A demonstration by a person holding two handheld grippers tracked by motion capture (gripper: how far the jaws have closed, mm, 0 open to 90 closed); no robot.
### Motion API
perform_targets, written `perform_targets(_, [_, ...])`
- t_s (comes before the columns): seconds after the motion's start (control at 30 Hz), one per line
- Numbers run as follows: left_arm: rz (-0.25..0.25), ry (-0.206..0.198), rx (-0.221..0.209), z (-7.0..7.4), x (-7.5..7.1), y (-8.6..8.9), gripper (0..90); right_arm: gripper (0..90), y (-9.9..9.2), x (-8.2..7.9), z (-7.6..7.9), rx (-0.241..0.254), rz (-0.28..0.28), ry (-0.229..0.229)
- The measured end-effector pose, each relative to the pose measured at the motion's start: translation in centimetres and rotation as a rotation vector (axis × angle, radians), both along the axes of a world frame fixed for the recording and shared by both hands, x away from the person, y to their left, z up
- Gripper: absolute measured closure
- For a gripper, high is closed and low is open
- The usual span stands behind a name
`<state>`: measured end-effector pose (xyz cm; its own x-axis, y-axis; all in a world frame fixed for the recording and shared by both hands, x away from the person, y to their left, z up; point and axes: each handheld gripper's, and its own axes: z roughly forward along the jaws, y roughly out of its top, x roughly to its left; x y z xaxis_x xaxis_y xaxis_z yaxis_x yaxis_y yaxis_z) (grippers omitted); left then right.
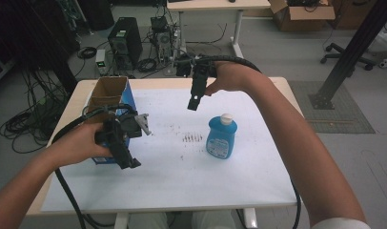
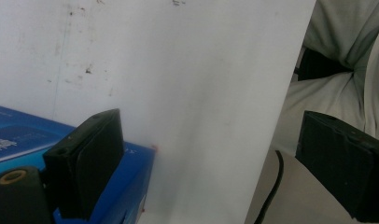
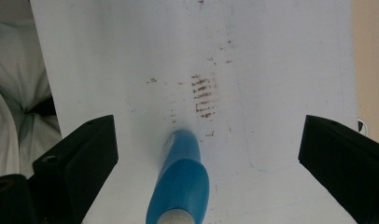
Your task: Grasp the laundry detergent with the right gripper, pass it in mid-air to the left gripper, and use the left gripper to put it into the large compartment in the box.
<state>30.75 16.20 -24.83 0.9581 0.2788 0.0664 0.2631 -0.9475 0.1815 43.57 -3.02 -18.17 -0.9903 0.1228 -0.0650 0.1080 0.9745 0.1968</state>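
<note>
A blue bottle (image 1: 221,138) with a white cap stands upright on the white sheet (image 1: 182,167), right of centre. An open blue cardboard box (image 1: 111,102) stands at the table's left. My left gripper (image 1: 127,160) hangs by the box's near corner, jaws open and empty; in the left gripper view the blue box (image 2: 131,186) lies under the left jaw. My right gripper (image 1: 193,104) is held above the sheet behind the bottle, tilted down, jaws open. In the right gripper view the bottle (image 3: 180,182) is seen from above between the spread jaws, well below them.
Brown smudges (image 1: 191,138) mark the sheet beside the bottle. The person's legs (image 2: 346,42) sit past the table's near edge. Beyond the table are computer towers (image 1: 125,43), tangled cables, another desk, a cardboard box (image 1: 301,14) and a black post (image 1: 353,47).
</note>
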Motion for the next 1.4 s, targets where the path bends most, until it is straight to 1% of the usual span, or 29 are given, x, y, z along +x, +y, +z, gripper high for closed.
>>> perform_targets(0.2, [-0.002, -0.002, -0.006, 0.1, 0.1, 0.1, 8.1, 4.2, -0.1, 0.0, 0.1, 0.000, -0.001, 0.002])
perform_targets(0.27, [-0.001, -0.004, 0.001, 0.2, 0.2, 0.0, 7.8, 4.1, -0.3, -0.2, 0.3, 0.001, -0.007, -0.001])
perform_targets(0.3, [0.001, -0.004, -0.006, 0.3, 0.2, -0.1, 7.8, 4.1, -0.3, -0.2, 0.3, 0.001, -0.007, -0.001])
perform_targets(0.33, [-0.001, -0.013, -0.006, 0.5, 0.3, -0.2, 7.8, 4.1, -0.5, -0.4, 0.4, 0.001, -0.006, 0.002])
perform_targets(0.37, [-0.001, -0.013, -0.006, 0.5, 0.3, -0.2, 7.7, 4.1, -0.5, -0.4, 0.4, 0.001, -0.006, 0.002])
perform_targets(0.43, [0.004, -0.016, -0.021, 0.6, 0.3, -0.3, 7.7, 4.1, -0.7, -0.5, 0.6, 0.007, -0.007, 0.004])
perform_targets(0.57, [0.002, -0.015, -0.019, 0.6, 0.3, -0.4, 7.6, 4.2, -1.3, -0.7, 1.1, 0.011, -0.021, 0.004])
perform_targets(0.6, [0.001, -0.015, -0.018, 0.6, 0.3, -0.5, 7.6, 4.2, -1.7, -0.9, 1.4, 0.018, -0.037, 0.004])
perform_targets(0.67, [0.002, -0.015, -0.016, 0.6, 0.3, -0.5, 7.6, 4.1, -1.8, -1.0, 1.5, 0.018, -0.039, 0.004])
perform_targets(0.73, [0.006, -0.012, -0.015, 0.6, 0.4, -0.6, 7.5, 4.0, -2.4, -1.3, 1.9, 0.013, -0.046, 0.000])
perform_targets(0.77, [0.003, -0.018, -0.018, 0.7, 0.4, -0.7, 7.5, 4.0, -2.4, -1.3, 1.9, 0.013, -0.046, 0.000])
perform_targets(0.8, [0.002, -0.018, -0.020, 0.7, 0.4, -0.7, 7.6, 4.0, -2.6, -1.4, 2.0, 0.016, -0.058, 0.001])
perform_targets(0.87, [0.001, -0.019, -0.021, 0.8, 0.4, -0.8, 7.6, 4.0, -3.1, -1.6, 2.3, 0.014, -0.063, -0.003])
perform_targets(0.9, [0.000, -0.021, -0.022, 0.8, 0.4, -0.8, 7.6, 3.8, -3.6, -1.9, 2.6, 0.015, -0.077, -0.005])
perform_targets(0.97, [0.004, -0.021, -0.029, 0.9, 0.5, -0.9, 7.6, 3.9, -3.8, -2.0, 2.7, 0.016, -0.079, -0.006])
perform_targets(1.0, [0.003, -0.021, -0.030, 0.9, 0.5, -1.0, 7.6, 3.8, -4.3, -2.3, 3.0, 0.014, -0.086, -0.009])
perform_targets(1.17, [0.004, -0.024, -0.030, 1.1, 0.7, -1.2, 7.5, 3.8, -5.2, -2.9, 3.5, 0.020, -0.102, -0.008])
perform_targets(1.2, [0.004, -0.023, -0.030, 1.1, 0.7, -1.3, 7.5, 3.8, -5.7, -3.1, 3.7, 0.024, -0.113, -0.007])
perform_targets(1.23, [-0.001, -0.027, -0.030, 1.1, 0.8, -1.3, 7.5, 3.8, -5.7, -3.1, 3.7, 0.024, -0.113, -0.007])
perform_targets(1.27, [0.000, -0.027, -0.031, 1.1, 0.8, -1.4, 7.5, 3.8, -6.2, -3.3, 3.8, 0.035, -0.129, -0.002])
perform_targets(1.4, [-0.001, -0.028, -0.030, 1.0, 0.9, -1.5, 7.5, 3.9, -6.9, -3.5, 3.8, 0.046, -0.143, 0.011])
